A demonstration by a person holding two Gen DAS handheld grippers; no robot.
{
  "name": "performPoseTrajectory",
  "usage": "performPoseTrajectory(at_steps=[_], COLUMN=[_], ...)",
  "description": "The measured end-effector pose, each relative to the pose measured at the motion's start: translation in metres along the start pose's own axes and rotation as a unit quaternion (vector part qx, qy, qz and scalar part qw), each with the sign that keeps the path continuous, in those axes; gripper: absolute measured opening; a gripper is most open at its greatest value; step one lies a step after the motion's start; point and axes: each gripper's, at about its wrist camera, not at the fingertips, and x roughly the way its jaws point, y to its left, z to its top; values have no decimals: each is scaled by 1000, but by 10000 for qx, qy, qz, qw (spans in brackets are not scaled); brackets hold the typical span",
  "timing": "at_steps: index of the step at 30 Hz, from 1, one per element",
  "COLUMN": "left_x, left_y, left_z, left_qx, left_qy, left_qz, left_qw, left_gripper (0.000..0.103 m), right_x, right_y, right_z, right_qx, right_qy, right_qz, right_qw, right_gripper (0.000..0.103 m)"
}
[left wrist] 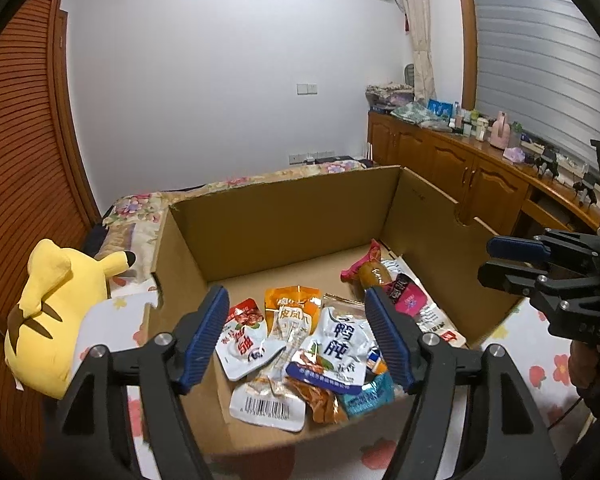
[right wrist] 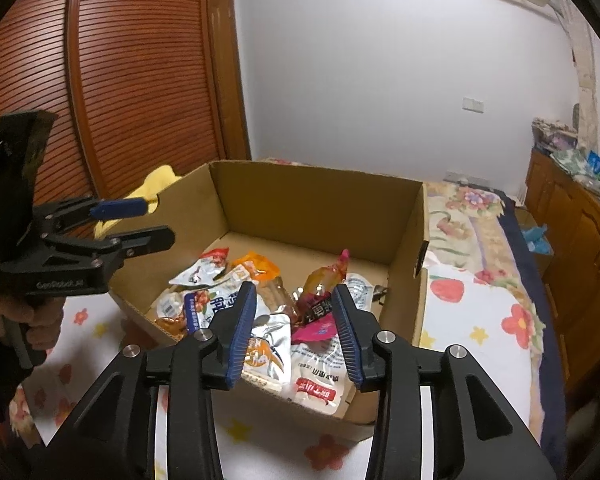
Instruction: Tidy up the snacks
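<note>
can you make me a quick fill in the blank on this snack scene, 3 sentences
1. The snack packets lie inside a cardboard ____.
2. The plush toy outside its left wall is coloured ____.
3. The left hand-held gripper and the right hand-held gripper both have jaws that stand ____, gripping nothing.

Missing words: box; yellow; open

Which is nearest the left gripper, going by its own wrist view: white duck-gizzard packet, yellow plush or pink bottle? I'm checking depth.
1. White duck-gizzard packet, in the cardboard box, between the left gripper's fingers.
2. Yellow plush, left, outside.
3. Pink bottle, far right on the cabinet.
</note>
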Motion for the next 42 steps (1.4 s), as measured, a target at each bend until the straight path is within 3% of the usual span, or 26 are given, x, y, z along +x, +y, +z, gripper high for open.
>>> performPoseTrajectory(at_steps=[8,22,42], left_x=[-45,-116,-145], left_y=[-2,-12,-32], left_z=[-7,-20,-35], left_qx=[-35,-85,-351], left_qy=[-299,-918,-1071], left_qz=[49,346,477], left_qw=[9995,9951,9925], left_gripper=[77,96,101], right_x=[-29,-83,-119], right_y=[18,49,63], right_z=[1,0,-10], right_qx=[12,-26,213], right_qy=[-255,-775,-1132], right_qz=[-187,-568,-938], right_qw=[9995,9954,9889], right_gripper=[54,80,95])
